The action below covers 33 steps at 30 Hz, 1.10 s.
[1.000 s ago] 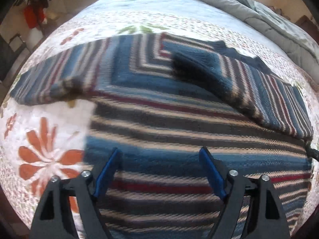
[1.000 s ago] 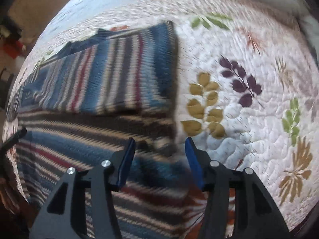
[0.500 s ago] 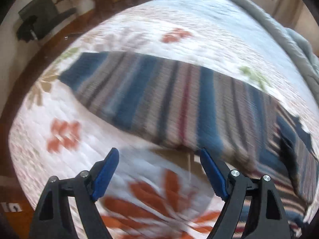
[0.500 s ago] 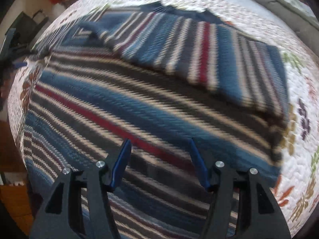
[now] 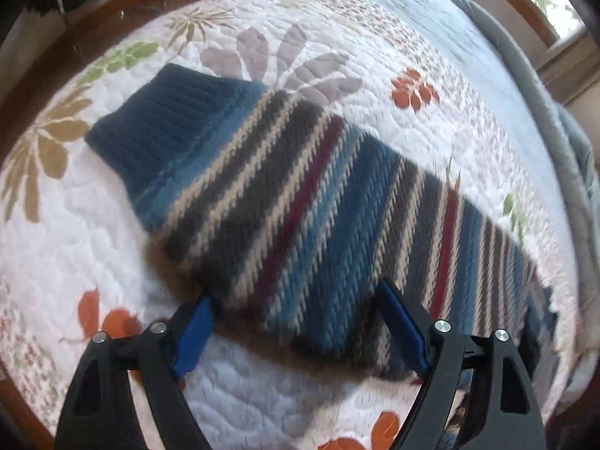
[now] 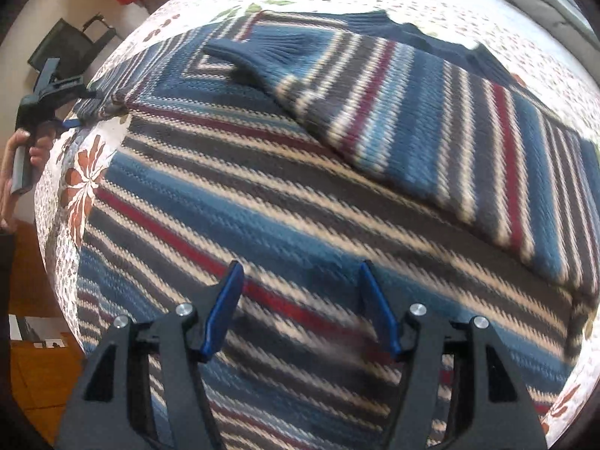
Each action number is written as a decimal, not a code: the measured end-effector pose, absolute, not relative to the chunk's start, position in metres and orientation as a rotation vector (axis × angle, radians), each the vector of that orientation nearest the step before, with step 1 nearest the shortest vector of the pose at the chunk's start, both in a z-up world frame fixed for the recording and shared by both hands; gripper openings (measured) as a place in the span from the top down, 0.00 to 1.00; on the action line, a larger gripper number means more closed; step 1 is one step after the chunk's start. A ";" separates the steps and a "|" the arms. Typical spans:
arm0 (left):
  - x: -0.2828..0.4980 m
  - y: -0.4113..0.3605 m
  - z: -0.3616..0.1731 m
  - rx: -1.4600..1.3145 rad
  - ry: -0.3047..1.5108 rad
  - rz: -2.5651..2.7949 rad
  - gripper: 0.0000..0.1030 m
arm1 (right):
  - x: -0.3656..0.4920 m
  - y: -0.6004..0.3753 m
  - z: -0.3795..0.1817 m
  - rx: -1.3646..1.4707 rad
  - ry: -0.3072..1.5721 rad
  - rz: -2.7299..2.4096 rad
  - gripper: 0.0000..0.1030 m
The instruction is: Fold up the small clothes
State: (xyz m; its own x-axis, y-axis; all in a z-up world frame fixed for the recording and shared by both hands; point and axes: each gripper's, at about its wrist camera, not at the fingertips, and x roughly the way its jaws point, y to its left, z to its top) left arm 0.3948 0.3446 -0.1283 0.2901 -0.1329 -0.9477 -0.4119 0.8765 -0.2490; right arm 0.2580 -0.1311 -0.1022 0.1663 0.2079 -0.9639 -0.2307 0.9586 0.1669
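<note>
Both grippers are pointing steeply down at the bed. The left gripper [image 5: 296, 322] has its jaws spread wide, hanging over the outstretched sleeve [image 5: 285, 202] of the striped sweater [image 6: 300, 202], with the near edge of that sleeve sitting between the 2 blue pads [image 5: 191, 333], though I can't tell if they actually touch the knit. The right gripper [image 6: 300, 300] is at a medium spread and its jaws have just been opening; it's over the sweater's body with only flat fabric under it, gripping nothing. The sweater lies spread on the floral quilt [image 5: 75, 232], and the other sleeve [image 6: 412, 112] is already folded across the chest, cuff toward the far left. Only the left wrist view gets you the dark blue ribbed cuff [image 5: 168, 123] of the stretched-out sleeve, lying on bare quilt toward the far left, plus a grey blanket [image 5: 543, 112] along the far right. The right wrist view is the only 1 showing the whole body of the sweater, and at its left edge you can see the person's hand [image 6: 22, 150] wrapped around the left gripper's handle, out by the sleeve end. Both views are a bit blurred.
</note>
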 end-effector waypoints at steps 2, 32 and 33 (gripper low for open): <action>0.398 0.355 -0.128 -0.572 1.257 0.178 0.20 | 0.259 -0.125 -0.104 -0.032 1.366 0.314 0.38; 0.362 0.050 -0.053 -0.019 1.058 -0.519 0.53 | 0.237 -0.193 -0.100 0.088 1.351 0.248 0.32; 0.357 0.044 -0.054 -0.042 1.074 -0.563 0.41 | 0.235 -0.198 -0.100 0.095 1.351 0.250 0.32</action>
